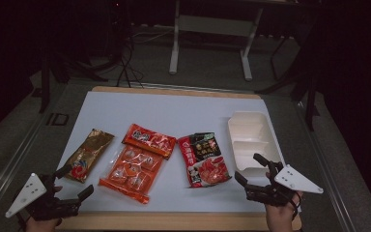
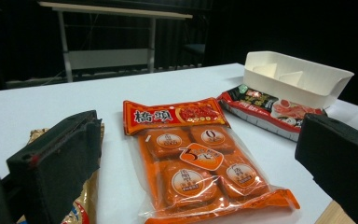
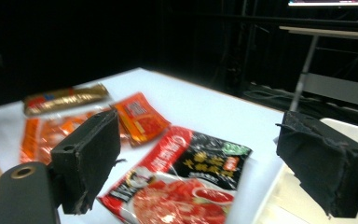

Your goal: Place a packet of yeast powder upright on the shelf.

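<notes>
Four flat food packets lie in a row across the middle of the high view, on a white table top (image 1: 174, 108) with a wooden edge. From the left of the frame they are a gold foil packet (image 1: 88, 154) with a red end, a clear orange packet of wrapped cubes (image 1: 131, 174), a small red-orange sachet (image 1: 149, 140) whose lower edge overlaps the top of the cube packet, and a red and black soup-base pouch (image 1: 204, 158). Just right of the pouch stands a white divided meal tray (image 1: 251, 140), empty, its long side running up the frame.

At the lower left of the high view a hand holds the left gripper (image 1: 72, 181), its jaws wide apart with nothing between them; it hovers at the near edge of the table, just below the gold foil packet. In the left gripper view the two black jaws stand at the frame's sides, the cube packet (image 2: 200, 168) lies between and beyond them, and the gold packet (image 2: 81, 205) peeks out beside the left jaw.

At the lower right, another hand holds the right gripper (image 1: 252, 169), also spread wide and empty, close to the near end of the tray and right of the pouch. In the right gripper view, the pouch (image 3: 186, 186) lies between the jaws on the table, untouched, with the tray (image 3: 289, 200) at the lower right.
</notes>
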Demonstrator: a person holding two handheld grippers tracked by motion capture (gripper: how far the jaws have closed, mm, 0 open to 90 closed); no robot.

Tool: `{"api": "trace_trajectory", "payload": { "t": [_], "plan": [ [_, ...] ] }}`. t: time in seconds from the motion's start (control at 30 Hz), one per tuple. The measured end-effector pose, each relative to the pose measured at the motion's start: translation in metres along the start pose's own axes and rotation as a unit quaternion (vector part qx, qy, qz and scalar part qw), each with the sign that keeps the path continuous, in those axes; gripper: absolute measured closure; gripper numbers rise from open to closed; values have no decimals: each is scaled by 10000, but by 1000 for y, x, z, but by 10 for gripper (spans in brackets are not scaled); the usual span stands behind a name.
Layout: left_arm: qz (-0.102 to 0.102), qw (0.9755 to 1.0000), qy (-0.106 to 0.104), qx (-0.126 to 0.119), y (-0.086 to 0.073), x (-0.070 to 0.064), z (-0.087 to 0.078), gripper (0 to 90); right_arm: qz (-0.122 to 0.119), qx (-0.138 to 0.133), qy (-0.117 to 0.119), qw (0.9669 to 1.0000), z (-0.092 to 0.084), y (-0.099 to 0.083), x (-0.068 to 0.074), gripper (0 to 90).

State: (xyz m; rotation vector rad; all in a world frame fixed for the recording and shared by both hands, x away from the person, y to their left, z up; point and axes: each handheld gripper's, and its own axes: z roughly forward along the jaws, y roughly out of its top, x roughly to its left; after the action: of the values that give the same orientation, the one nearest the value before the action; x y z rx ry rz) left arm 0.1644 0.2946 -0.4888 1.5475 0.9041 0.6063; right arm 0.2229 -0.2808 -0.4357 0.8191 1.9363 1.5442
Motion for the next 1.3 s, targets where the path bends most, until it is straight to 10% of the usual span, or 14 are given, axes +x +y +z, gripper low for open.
{"api": "trace_trajectory", "payload": {
  "t": [0.63, 1.3],
  "plan": [
    [-30, 9990, -256, 374, 19, 0, -5, 8, -44, 116, 103, 9999, 0, 8, 11, 129],
    [-9, 9979, 48, 647, 58, 40, 13, 33, -34, 124, 218, 9997, 5, 11, 18, 93]
  ]
}}
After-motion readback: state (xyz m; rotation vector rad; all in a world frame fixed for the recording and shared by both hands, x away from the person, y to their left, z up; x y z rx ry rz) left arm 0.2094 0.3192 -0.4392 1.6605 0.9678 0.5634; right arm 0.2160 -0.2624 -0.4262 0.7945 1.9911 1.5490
